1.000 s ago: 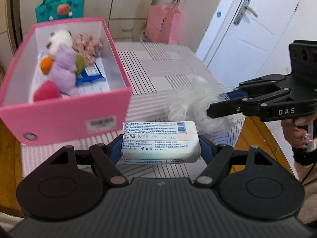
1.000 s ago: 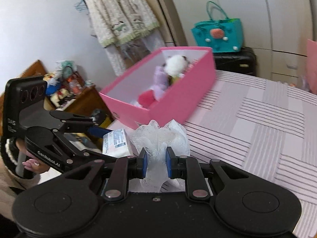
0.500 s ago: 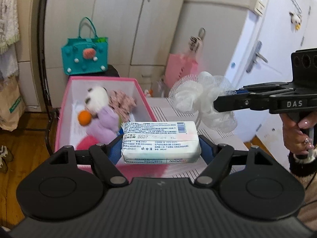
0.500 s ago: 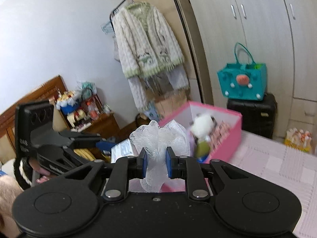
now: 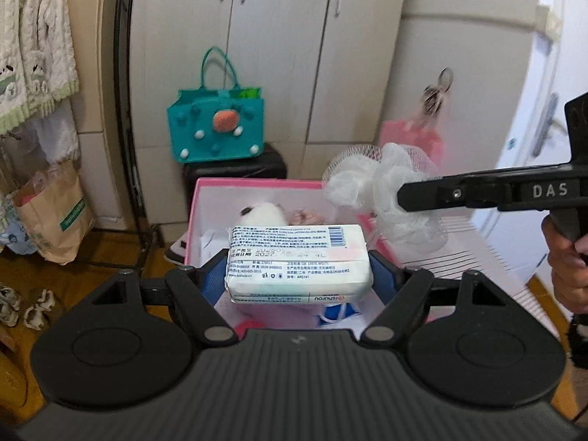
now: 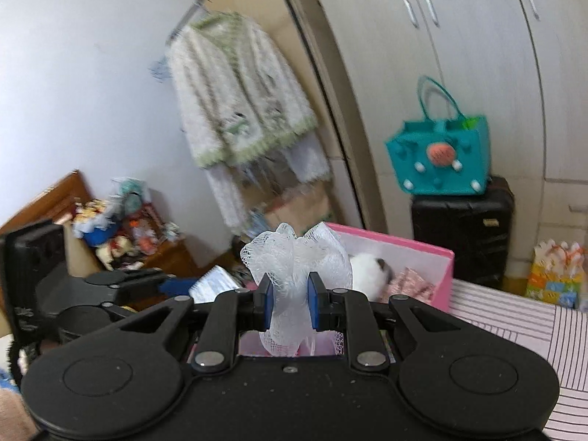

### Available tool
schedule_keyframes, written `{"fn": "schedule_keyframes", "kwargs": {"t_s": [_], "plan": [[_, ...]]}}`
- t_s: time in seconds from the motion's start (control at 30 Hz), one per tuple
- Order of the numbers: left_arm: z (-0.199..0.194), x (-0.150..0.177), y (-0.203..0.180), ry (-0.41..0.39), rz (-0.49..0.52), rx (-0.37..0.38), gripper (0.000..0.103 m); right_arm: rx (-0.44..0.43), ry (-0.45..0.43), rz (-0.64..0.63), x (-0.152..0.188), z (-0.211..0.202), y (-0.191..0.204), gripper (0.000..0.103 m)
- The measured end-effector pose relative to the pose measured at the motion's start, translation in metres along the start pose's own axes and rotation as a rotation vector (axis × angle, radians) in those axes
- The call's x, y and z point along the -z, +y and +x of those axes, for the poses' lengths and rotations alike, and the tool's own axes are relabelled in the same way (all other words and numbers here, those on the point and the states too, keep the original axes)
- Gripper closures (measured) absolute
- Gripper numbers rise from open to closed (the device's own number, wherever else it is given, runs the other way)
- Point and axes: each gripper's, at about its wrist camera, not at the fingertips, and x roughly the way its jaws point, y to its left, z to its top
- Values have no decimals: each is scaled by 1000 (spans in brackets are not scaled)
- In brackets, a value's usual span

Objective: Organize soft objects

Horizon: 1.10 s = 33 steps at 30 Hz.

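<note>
My left gripper (image 5: 298, 268) is shut on a white tissue pack (image 5: 297, 261) and holds it above the pink box (image 5: 253, 185). The box holds a white plush toy (image 5: 264, 214) and other soft items, mostly hidden behind the pack. My right gripper (image 6: 290, 305) is shut on a white mesh bath sponge (image 6: 296, 261), held in the air over the near side of the pink box (image 6: 397, 244). In the left wrist view the sponge (image 5: 382, 194) hangs over the box's right wall, with the right gripper (image 5: 404, 196) coming in from the right.
The box stands on a striped tablecloth (image 6: 522, 323). Behind it are a black suitcase (image 6: 463, 228) with a teal bag (image 6: 441, 154), wardrobe doors (image 5: 279, 47), and a clothes rail with a knitted cardigan (image 6: 235, 99). A cluttered wooden cabinet (image 6: 121, 235) stands left.
Both grippers have risen from the table with their loads and now hover over the pink box. The sponge was lifted off the tablecloth; both views tilted up toward the wardrobe.
</note>
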Motion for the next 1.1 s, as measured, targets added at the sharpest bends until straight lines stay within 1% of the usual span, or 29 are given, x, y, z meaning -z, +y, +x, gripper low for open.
{"fn": "schedule_keyframes", "kwargs": {"t_s": [0.07,0.13,0.23,0.27,0.3,0.4,0.47,0.5,0.57,0.6,0.63,0.7,0.77,0.83,0.9,0.93,0.97,1.03,1.1], "plan": [[17,0,5,26,3,-13,27,57,29,-9,3,19,-9,81],[33,1,9,48,15,-47,26,129,62,-43,12,37,-15,79],[54,1,15,95,35,-100,26,162,110,-49,21,58,-23,79],[58,1,15,110,50,-107,26,177,122,-57,23,63,-24,78],[63,1,15,129,70,-106,26,195,134,-70,25,66,-23,75],[71,5,16,177,72,-91,25,239,159,-125,29,76,-23,71],[72,10,11,191,104,-107,24,257,181,-213,35,81,-16,64],[71,11,8,184,120,-125,22,263,191,-251,37,83,-12,57],[68,14,2,146,152,-181,22,283,197,-286,40,84,-8,52],[66,15,-1,115,171,-213,22,295,188,-291,41,81,-6,47],[63,16,-3,89,186,-230,22,312,169,-300,42,78,-4,45],[58,15,-5,70,164,-234,19,329,133,-315,41,70,1,39],[50,15,-6,51,137,-222,19,333,93,-314,42,56,7,38],[43,15,-6,38,122,-225,19,325,59,-294,43,43,10,37],[35,16,-6,30,95,-211,19,322,22,-269,46,26,13,37],[33,16,-7,30,81,-202,16,326,2,-251,49,17,13,37],[32,17,-7,34,71,-191,15,350,-30,-234,54,7,15,37],[30,21,-12,70,66,-165,14,399,-77,-223,65,-11,20,34],[26,24,-18,101,59,-148,14,394,-86,-205,75,-27,22,34]]}}
